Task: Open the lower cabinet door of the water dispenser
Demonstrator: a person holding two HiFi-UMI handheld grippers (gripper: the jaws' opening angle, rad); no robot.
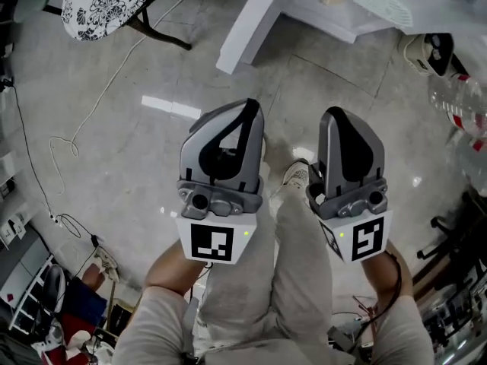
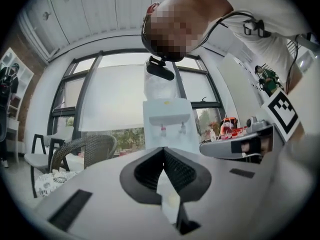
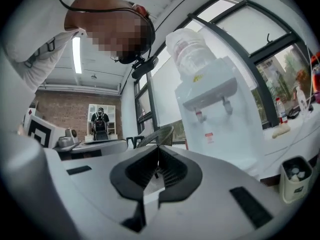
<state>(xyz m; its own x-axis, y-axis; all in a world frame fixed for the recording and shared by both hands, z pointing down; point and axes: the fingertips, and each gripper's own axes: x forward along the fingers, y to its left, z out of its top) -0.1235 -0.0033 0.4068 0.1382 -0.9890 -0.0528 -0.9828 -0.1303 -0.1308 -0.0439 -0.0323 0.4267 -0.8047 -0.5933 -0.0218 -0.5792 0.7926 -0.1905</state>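
Note:
The white water dispenser (image 2: 166, 119) with a clear bottle on top stands ahead by the window in the left gripper view. In the right gripper view the dispenser (image 3: 215, 114) is to the right, with two taps and a red label on its front. Its lower part is cut off by the gripper bodies, and I cannot make out the cabinet door. My left gripper (image 2: 162, 149) and right gripper (image 3: 158, 147) are both shut with nothing between their jaws, apart from the dispenser. In the head view the left gripper (image 1: 249, 106) and right gripper (image 1: 333, 114) are held side by side over the floor.
A wicker chair (image 2: 82, 151) stands left of the dispenser, and a cluttered counter (image 2: 235, 130) runs to its right. A small white bin (image 3: 295, 178) sits low on the right. Cables (image 1: 65, 150) lie on the tiled floor. White furniture (image 1: 255, 21) is ahead. A person (image 3: 100, 124) stands far off.

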